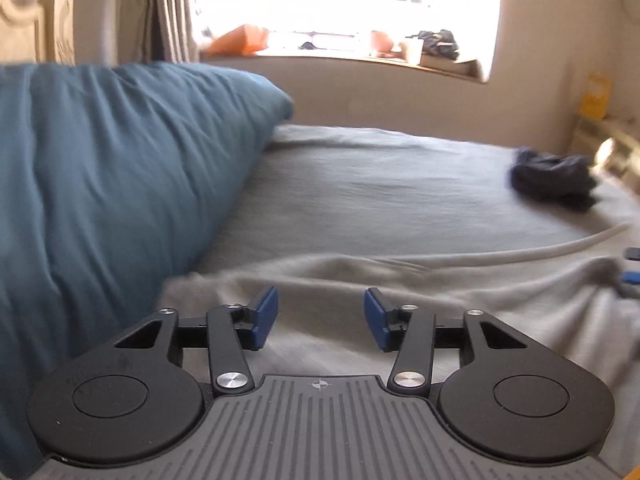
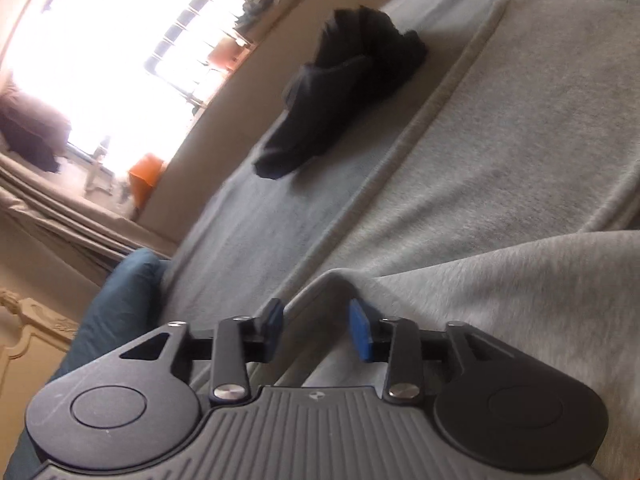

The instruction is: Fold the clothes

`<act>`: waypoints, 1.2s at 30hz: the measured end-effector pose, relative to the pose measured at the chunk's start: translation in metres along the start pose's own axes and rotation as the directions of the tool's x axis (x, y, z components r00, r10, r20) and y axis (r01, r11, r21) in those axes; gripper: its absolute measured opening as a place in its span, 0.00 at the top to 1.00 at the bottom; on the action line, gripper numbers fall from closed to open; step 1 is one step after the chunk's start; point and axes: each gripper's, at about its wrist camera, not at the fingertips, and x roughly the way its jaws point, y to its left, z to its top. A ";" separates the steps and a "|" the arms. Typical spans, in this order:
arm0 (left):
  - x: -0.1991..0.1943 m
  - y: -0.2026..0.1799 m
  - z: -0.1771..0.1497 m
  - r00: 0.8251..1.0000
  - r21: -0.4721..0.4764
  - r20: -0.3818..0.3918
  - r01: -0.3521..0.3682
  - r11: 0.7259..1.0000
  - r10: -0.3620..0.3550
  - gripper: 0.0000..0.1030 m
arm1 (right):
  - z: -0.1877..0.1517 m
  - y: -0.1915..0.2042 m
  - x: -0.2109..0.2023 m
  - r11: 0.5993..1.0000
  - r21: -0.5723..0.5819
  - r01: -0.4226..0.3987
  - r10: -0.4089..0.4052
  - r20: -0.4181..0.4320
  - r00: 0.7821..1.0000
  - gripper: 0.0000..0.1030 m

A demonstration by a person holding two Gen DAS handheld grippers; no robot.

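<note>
Right now the left claw (image 1: 320, 318) is standing spread, its blue pads (image 1: 266, 316) gripping nothing, hovering just above the light grey garment (image 1: 400, 280) that is lying rumpled across the bed (image 1: 380, 184). The right claw (image 2: 316, 330) is likewise spread; a raised fold of the same grey cloth (image 2: 500, 280) is sitting just beyond its pads, seemingly untouched, though I cannot tell whether the tips are brushing it. Judging by that, both claws are letting the garment settle so a fold can lie flat. Farther out, a dark garment (image 2: 344, 92) is lying bunched on the sheet, well apart, probably waiting its turn. A blue duvet (image 1: 120, 168) is being kept heaped to the left, leaving folding room.
</note>
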 end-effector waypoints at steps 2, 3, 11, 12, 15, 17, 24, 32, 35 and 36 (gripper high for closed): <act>-0.017 -0.002 -0.010 0.994 -0.063 -0.044 0.096 0.993 -0.098 0.51 | -0.016 0.002 -0.019 0.998 0.017 -0.066 0.067 -0.026 0.997 0.54; -0.024 -0.003 -0.015 0.987 -0.094 -0.070 0.137 0.986 -0.144 0.50 | -0.026 0.003 -0.025 0.995 0.035 -0.092 0.094 -0.064 0.994 0.52; -0.002 0.023 -0.086 0.936 -0.504 -0.288 0.034 0.863 -0.204 0.47 | -0.107 -0.040 0.001 0.937 0.349 -0.015 0.112 -0.259 0.959 0.38; 0.001 0.029 -0.089 0.947 -0.536 -0.268 0.005 0.844 -0.176 0.46 | -0.106 -0.040 0.006 0.934 0.357 -0.020 0.114 -0.244 0.963 0.38; 0.009 0.050 -0.098 0.976 -0.648 -0.162 0.004 0.762 -0.143 0.43 | -0.098 -0.036 0.022 0.923 0.378 -0.066 0.149 -0.194 0.970 0.33; 0.016 0.062 -0.106 0.986 -0.732 -0.090 0.030 0.681 -0.140 0.43 | -0.093 -0.033 0.031 0.919 0.390 -0.060 0.134 -0.163 0.977 0.32; 0.031 0.053 -0.104 1.000 -0.754 0.010 0.014 0.657 -0.011 0.45 | -0.096 -0.026 0.056 0.921 0.372 -0.113 0.129 -0.017 0.992 0.40; 0.020 0.020 -0.082 0.990 -0.655 -0.018 -0.115 0.747 0.137 0.90 | -0.101 -0.021 0.057 0.938 0.339 -0.066 0.068 0.006 0.998 0.91; -0.001 0.020 -0.079 0.992 -0.657 -0.014 -0.105 0.747 0.127 0.92 | -0.103 -0.016 0.040 0.952 0.301 -0.059 0.067 -0.016 0.998 0.92; -0.011 0.022 -0.084 0.993 -0.667 -0.020 -0.101 0.738 0.117 0.93 | -0.104 -0.016 0.034 0.953 0.297 -0.056 0.067 -0.026 0.997 0.92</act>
